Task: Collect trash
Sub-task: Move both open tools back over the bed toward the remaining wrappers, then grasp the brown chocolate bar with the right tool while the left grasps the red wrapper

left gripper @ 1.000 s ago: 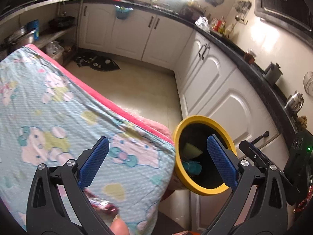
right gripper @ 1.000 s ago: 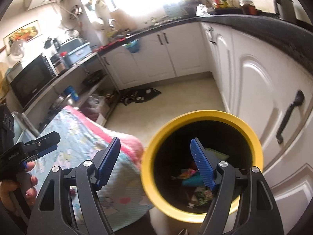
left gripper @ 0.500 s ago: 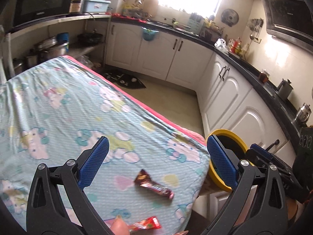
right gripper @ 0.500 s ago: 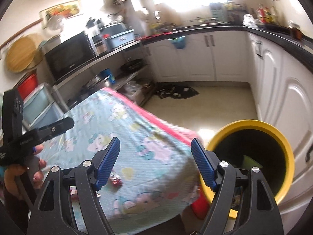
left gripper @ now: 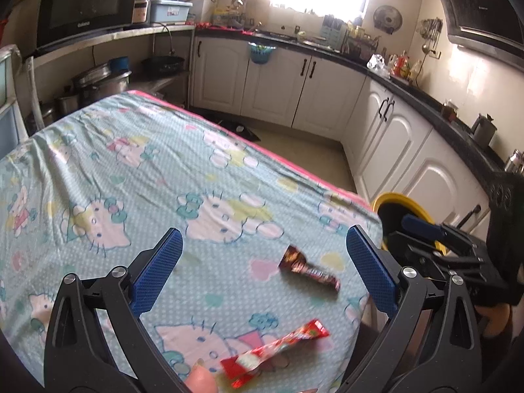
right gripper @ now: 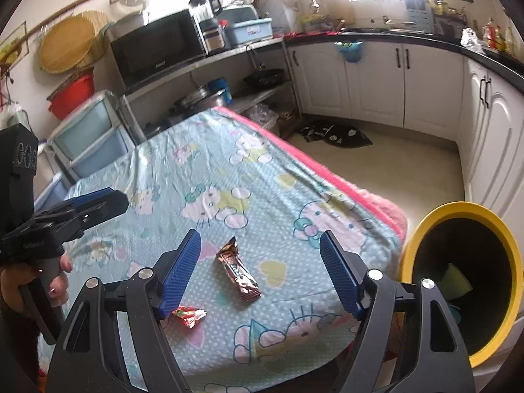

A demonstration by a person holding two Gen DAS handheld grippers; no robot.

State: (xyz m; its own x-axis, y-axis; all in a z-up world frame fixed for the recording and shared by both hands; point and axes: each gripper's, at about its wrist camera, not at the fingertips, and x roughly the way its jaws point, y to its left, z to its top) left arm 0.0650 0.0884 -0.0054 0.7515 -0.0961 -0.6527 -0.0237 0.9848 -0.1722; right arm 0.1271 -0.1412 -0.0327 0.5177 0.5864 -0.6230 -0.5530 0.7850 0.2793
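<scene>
Wrappers on tablecloth (left gripper: 137,170): one brown wrapper (right gripper: 238,271), one red wrapper (left gripper: 278,352); both tongs (left gripper: 263,270) (right gripper: 258,270) agape, empty.

Pale blue cartoon-cat tablecloth (right gripper: 229,177) edged pink, dark brown wrapper (right gripper: 238,270), red wrapper (right gripper: 189,315), yellow-rimmed black bin (right gripper: 465,275) at right

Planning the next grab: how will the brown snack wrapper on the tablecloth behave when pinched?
The brown snack wrapper looks flat and crinkled, so it is probably light and floppy. Its glossy foil may slip between fingers. Lying on the soft tablecloth, it could slide or drag fabric if pushed.
</scene>
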